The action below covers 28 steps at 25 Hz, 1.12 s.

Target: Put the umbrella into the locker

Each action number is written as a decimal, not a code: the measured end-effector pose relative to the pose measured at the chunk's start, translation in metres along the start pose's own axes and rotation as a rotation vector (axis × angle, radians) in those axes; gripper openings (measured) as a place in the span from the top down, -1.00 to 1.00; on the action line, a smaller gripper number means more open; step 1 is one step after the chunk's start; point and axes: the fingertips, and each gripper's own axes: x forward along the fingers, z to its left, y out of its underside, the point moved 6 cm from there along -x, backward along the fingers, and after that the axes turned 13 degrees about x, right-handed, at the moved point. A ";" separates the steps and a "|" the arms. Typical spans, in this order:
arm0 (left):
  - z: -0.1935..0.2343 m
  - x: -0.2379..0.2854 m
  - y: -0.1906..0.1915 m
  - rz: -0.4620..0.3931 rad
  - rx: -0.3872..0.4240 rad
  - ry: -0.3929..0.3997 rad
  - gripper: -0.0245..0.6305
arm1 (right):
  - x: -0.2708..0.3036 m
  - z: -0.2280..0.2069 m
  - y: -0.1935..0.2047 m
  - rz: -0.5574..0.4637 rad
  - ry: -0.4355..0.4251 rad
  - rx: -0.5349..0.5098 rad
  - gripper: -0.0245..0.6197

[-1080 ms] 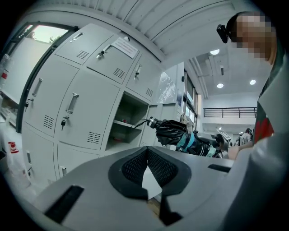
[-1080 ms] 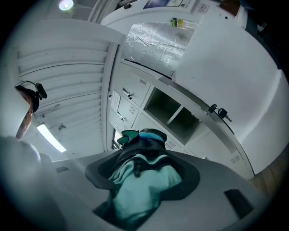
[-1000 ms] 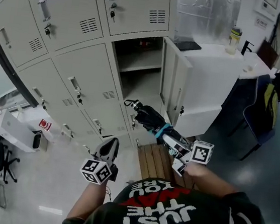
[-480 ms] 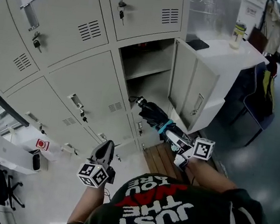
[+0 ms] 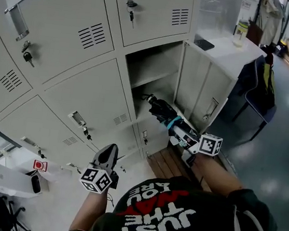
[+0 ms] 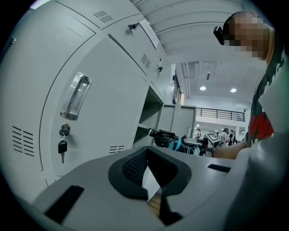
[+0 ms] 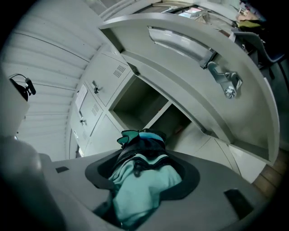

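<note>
A folded black umbrella with a teal strap points handle-first at the open locker compartment. Its far end sits at the mouth of the lower space, under the shelf. My right gripper is shut on the umbrella's strapped middle; in the right gripper view the umbrella fills the jaws, with the open compartment straight ahead. The locker door stands swung out to the right. My left gripper hangs lower left, shut and holding nothing, before a closed locker. From there the umbrella shows at the opening.
Closed grey lockers with keys in their locks fill the left and top. A low wooden bench lies at the lockers' foot. A white counter with a bottle and a dark chair stand right of the open door.
Both grippers have moved toward the lockers. The umbrella's far end has gone from in front of the open compartment to its mouth. The right gripper's hold has stayed the same.
</note>
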 end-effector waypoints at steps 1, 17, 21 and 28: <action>0.003 0.002 0.000 0.002 -0.001 0.010 0.90 | 0.005 -0.004 -0.001 -0.004 0.021 -0.003 0.12; 0.022 0.037 0.003 0.027 -0.017 0.019 0.90 | 0.108 -0.064 -0.021 0.046 0.139 -0.097 0.12; 0.022 0.046 0.004 0.031 -0.019 0.020 0.90 | 0.129 -0.075 -0.025 0.051 0.159 -0.105 0.12; 0.017 0.065 0.006 0.044 -0.018 0.035 0.90 | 0.158 -0.085 -0.035 0.069 0.173 -0.140 0.12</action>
